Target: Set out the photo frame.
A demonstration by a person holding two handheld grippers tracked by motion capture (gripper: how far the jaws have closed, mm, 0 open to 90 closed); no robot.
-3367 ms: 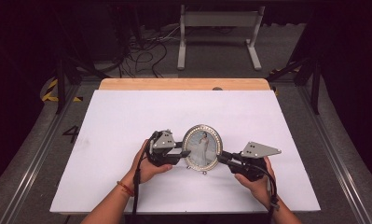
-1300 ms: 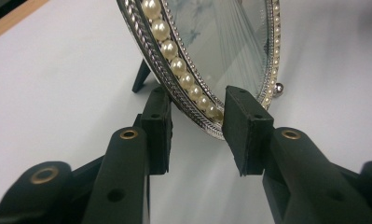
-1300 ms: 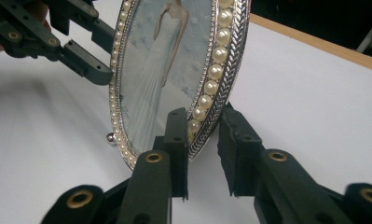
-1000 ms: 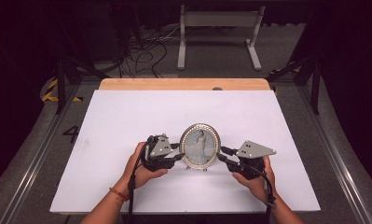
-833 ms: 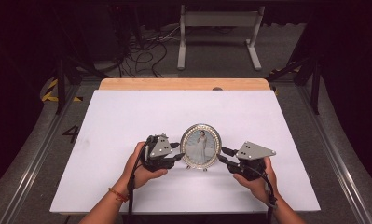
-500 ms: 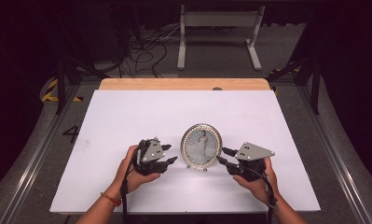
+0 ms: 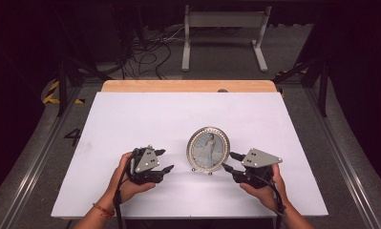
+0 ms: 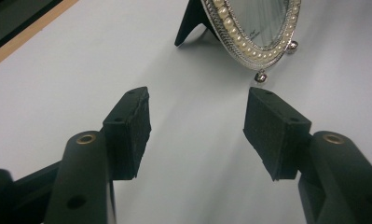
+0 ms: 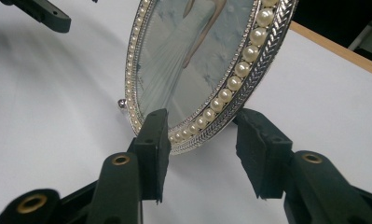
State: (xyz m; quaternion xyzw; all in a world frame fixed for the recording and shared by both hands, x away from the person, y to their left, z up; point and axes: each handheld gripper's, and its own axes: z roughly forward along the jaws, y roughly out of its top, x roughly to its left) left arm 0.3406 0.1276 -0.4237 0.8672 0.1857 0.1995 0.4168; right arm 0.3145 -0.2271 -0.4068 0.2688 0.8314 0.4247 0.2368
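Observation:
An oval silver picture frame (image 7: 208,149) with a pearl rim stands upright on the white table (image 7: 178,114), propped on its black back stand (image 8: 189,23). My left gripper (image 7: 165,160) lies to its left, apart from it; its jaws have just been opening and are open with nothing between them (image 8: 197,121), the frame (image 8: 263,23) a little ahead. My right gripper (image 7: 228,161) is at the frame's right edge. Its jaws have just been opening and straddle the rim (image 9: 200,135) of the frame (image 9: 193,56), one pad in front, one behind, with slight gaps.
The table's wooden far edge (image 7: 188,86) runs along the back. Beyond it, cables (image 7: 150,52) and a metal stand (image 7: 224,28) are on the dark floor. The left gripper's jaw tip (image 9: 48,14) shows beyond the frame in the right gripper view.
My left gripper let go of the frame's left edge and drew away to the left, its jaws widening. The right gripper stayed in place with its jaws spreading. The frame stands on its own.

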